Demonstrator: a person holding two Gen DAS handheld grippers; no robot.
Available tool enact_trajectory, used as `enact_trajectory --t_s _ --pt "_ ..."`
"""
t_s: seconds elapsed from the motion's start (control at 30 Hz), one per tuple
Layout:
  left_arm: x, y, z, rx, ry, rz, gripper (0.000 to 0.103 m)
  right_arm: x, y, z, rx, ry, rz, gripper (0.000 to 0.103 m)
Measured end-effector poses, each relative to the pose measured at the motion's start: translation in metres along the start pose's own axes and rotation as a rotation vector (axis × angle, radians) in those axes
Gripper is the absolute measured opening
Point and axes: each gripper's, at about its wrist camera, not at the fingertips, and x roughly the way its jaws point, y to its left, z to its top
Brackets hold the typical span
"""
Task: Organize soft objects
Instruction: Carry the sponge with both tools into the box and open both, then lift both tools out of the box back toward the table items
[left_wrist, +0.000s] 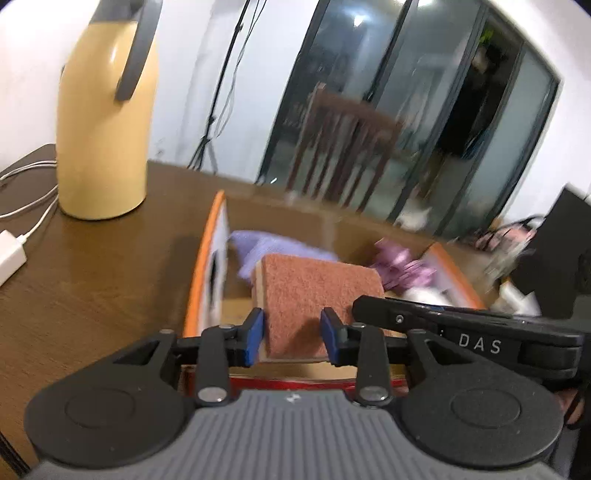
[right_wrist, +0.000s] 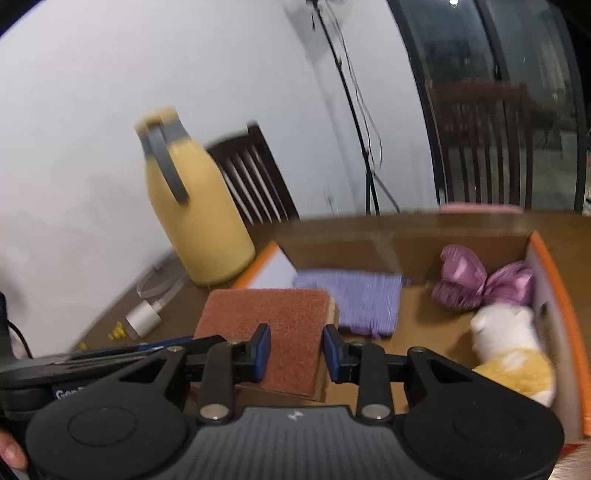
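Note:
A brown scouring sponge (left_wrist: 314, 295) with a yellow base is held over the open cardboard box (left_wrist: 201, 280). My left gripper (left_wrist: 293, 334) is shut on its near end. My right gripper (right_wrist: 297, 350) is also shut on the sponge (right_wrist: 273, 325); its black body shows at the right of the left wrist view. In the box (right_wrist: 554, 291) lie a folded purple cloth (right_wrist: 362, 302), a purple satin bow (right_wrist: 476, 280) and a white and yellow plush toy (right_wrist: 513, 350). The cloth (left_wrist: 266, 247) and the bow (left_wrist: 402, 266) also show in the left wrist view.
A tall yellow thermos jug (left_wrist: 107, 122) stands on the brown wooden table (left_wrist: 92, 288) left of the box. A white charger with cables (left_wrist: 11, 254) lies at the table's left edge. Wooden chairs (left_wrist: 343, 151) and glass doors stand behind.

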Motion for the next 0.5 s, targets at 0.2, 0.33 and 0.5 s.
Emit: enact_trajectory --t_s 0.2,0.33,0.5 --pt "0.005 0.011 -0.006 0.042 0.014 0.037 0.045 0.037 0.001 -0.005 0.021 0.117 0.005 0.031" --pt "-0.011 0.010 -0.001 0.061 -0.006 0.026 0.052 0.029 0.005 -0.008 0.009 0.124 0.010 0.033" --pt "-0.051 -0.004 0.008 0.089 -0.069 0.027 0.056 -0.021 0.020 0.000 -0.040 0.041 -0.006 0.038"
